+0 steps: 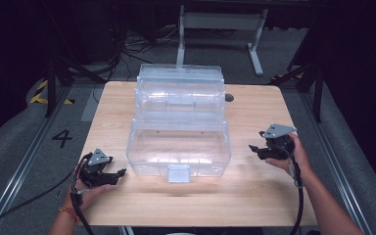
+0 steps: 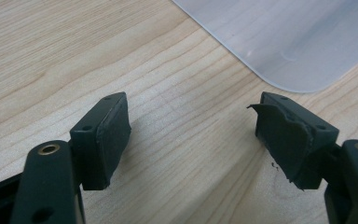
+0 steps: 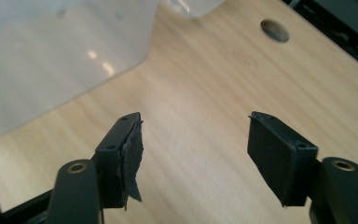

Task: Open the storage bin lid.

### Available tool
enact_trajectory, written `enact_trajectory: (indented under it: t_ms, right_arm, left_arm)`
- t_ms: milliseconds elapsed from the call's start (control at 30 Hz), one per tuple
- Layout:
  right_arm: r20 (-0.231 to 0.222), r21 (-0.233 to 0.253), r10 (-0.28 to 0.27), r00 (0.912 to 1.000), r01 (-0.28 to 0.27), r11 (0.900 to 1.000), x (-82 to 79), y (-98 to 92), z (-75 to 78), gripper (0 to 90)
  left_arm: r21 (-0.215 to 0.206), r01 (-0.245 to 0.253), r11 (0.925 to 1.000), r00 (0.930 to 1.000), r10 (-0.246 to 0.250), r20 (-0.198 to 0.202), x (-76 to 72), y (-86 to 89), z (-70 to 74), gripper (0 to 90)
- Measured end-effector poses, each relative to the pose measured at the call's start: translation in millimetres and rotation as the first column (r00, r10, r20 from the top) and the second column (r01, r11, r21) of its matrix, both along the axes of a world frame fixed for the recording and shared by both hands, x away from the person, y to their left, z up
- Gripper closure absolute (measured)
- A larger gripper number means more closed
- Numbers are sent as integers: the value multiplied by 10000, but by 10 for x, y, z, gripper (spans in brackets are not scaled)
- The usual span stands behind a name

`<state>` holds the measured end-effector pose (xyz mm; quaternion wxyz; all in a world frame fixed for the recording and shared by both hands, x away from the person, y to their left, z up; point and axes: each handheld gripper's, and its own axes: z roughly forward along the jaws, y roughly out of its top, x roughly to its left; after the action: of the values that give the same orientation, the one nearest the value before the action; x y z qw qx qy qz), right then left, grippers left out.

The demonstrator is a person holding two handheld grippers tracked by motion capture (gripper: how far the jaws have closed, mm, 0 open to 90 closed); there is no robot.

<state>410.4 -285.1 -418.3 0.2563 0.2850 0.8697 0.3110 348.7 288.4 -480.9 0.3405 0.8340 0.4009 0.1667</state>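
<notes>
- My left claw (image 1: 120, 173) sits low over the wooden counter (image 1: 254, 191), held in a hand (image 1: 85, 188) that comes up from the near edge with the forearm angled slightly inward; the grey three-cornered plate rides on top and the cable trails back past the wrist.
- Its jaws stand spread wide with bare wood between them, gripping nothing; in the left gripper view (image 2: 193, 135) the pad on one jaw looks torn and ragged at its edge.
- The clear plastic storage box (image 1: 178, 147) is just ahead of that claw and off to its inner side, near but not touching; the left gripper view catches one rounded corner of it (image 2: 289, 42) beyond the jaw tips.
- My right claw (image 1: 252, 149) hovers a little higher, the hand (image 1: 291, 154) wrapped round the body from the outside, wrist bent so the jaws point inward at the box's side wall.
- Those jaws are also spread apart and hold nothing (image 3: 193, 140); one pad is peeling loose at its edge.
- The box's wall (image 3: 51, 60) lies ahead of the right claw, apart from it.
- The box's lid is swung up and back, standing open behind the tub, and a latch tab (image 1: 178, 173) hangs at the front wall between the two claws.
- A round hole in the counter (image 3: 275, 30) lies beyond the right claw.
</notes>
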Motion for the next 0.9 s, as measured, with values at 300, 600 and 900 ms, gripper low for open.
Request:
enact_trajectory:
  t_ms: [300, 600, 900]
  right_arm:
    - [-363, 275, -106, 9993, 116, 9996, -348, -253, -323, 300]
    - [-957, 1471, -617, 9935, 754, 9862, -560, -550, -575, 259]
    - [-1422, 2119, -737, 9871, 1031, 9718, -567, -638, -678, 231]
  left_arm:
    - [-35, -55, 10000, 10000, 55, -83, 10, -12, -1, 258]
    - [50, -63, 10000, 10000, 63, -69, 20, -20, 3, 248]
    - [-35, -149, 9999, 9999, 149, -85, 6, -24, -2, 248]
